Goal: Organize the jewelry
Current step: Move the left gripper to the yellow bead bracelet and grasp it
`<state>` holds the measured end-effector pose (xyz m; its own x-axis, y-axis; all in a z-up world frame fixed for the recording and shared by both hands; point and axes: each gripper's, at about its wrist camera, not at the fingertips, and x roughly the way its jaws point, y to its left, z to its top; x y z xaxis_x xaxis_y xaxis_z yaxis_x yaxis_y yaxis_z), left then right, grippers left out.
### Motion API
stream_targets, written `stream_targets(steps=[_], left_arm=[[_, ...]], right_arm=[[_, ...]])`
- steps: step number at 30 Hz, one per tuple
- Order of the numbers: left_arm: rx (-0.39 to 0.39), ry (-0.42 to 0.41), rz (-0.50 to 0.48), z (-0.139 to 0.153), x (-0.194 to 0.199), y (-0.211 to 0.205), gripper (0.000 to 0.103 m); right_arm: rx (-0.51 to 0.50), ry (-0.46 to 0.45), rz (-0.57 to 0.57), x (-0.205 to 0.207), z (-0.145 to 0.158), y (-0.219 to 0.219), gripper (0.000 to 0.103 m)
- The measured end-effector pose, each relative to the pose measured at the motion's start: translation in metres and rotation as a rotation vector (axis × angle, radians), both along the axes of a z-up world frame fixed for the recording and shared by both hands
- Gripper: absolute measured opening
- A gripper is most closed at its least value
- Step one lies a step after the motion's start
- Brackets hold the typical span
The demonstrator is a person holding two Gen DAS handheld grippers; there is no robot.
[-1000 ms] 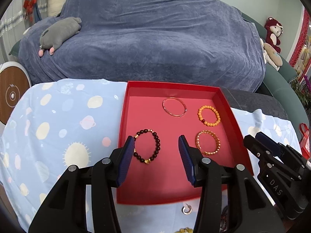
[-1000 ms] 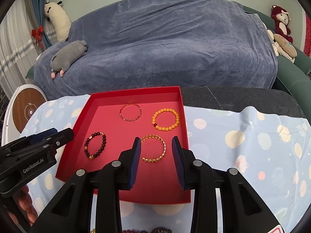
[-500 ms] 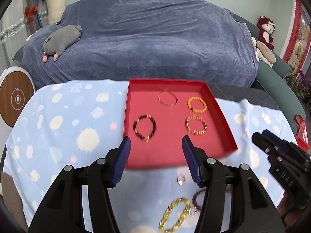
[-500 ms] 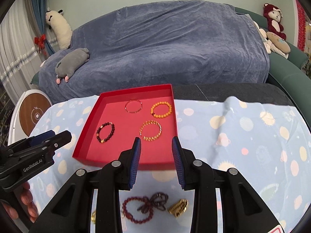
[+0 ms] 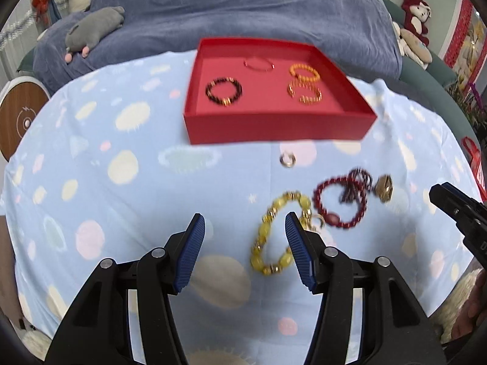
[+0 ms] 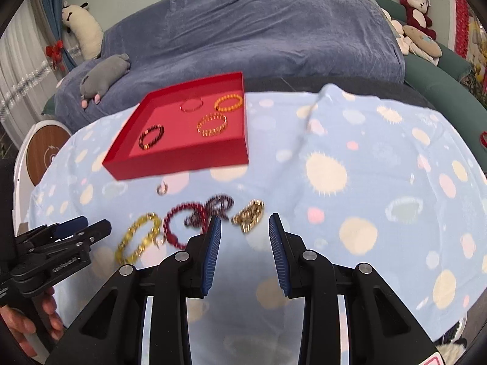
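Left claw (image 5: pixel 245 231) is hovering wide open, gripping nothing, over the yellow bead bracelet (image 5: pixel 278 234) lying on the tabletop cloth (image 5: pixel 106 182); its right pad is overlapping the bracelet in view. Right claw (image 6: pixel 245 228) is also sitting open and empty, just short of the gold piece (image 6: pixel 249 211). Dark red bracelet (image 5: pixel 341 202) is lying tangled with a darker beaded strand. Small ring (image 5: pixel 287 159) is resting near the red tray (image 5: pixel 274 126), which is holding four bracelets.
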<state>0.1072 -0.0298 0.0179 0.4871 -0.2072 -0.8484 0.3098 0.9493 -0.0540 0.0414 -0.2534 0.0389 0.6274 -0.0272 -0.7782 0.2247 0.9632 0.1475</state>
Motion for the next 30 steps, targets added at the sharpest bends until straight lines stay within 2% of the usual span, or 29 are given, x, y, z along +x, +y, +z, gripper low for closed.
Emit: stream_targets(steps=[8, 10, 12, 15, 16, 17, 20, 30], left_arm=[[0.017, 0.033, 0.001, -0.025, -0.004, -0.009, 0.052], [0.017, 0.043, 0.004, -0.031, -0.003, -0.01, 0.047], [0.02, 0.059, 0.008, -0.037, -0.002, -0.01, 0.041], [0.036, 0.033, 0.008, -0.037, -0.004, -0.013, 0.034], [0.038, 0.03, 0.01, -0.037, -0.004, -0.013, 0.024], [0.031, 0.031, 0.011, -0.036, -0.004, -0.011, 0.009], [-0.002, 0.047, 0.023, -0.034, -0.001, -0.005, 0.009], [-0.033, 0.059, 0.1, -0.033, -0.009, 0.02, 0.009]], right_arm=[[0.038, 0.05, -0.016, -0.02, -0.027, 0.003, 0.032], [0.045, 0.056, -0.018, -0.023, -0.032, 0.003, 0.032], [0.049, 0.061, -0.018, -0.024, -0.034, 0.005, 0.032], [0.05, 0.066, -0.014, -0.023, -0.037, 0.006, 0.032], [0.051, 0.066, -0.013, -0.023, -0.037, 0.007, 0.032], [0.053, 0.067, -0.012, -0.022, -0.037, 0.007, 0.032], [0.056, 0.07, -0.005, -0.021, -0.038, 0.01, 0.032], [0.051, 0.064, 0.055, 0.001, -0.039, 0.029, 0.032]])
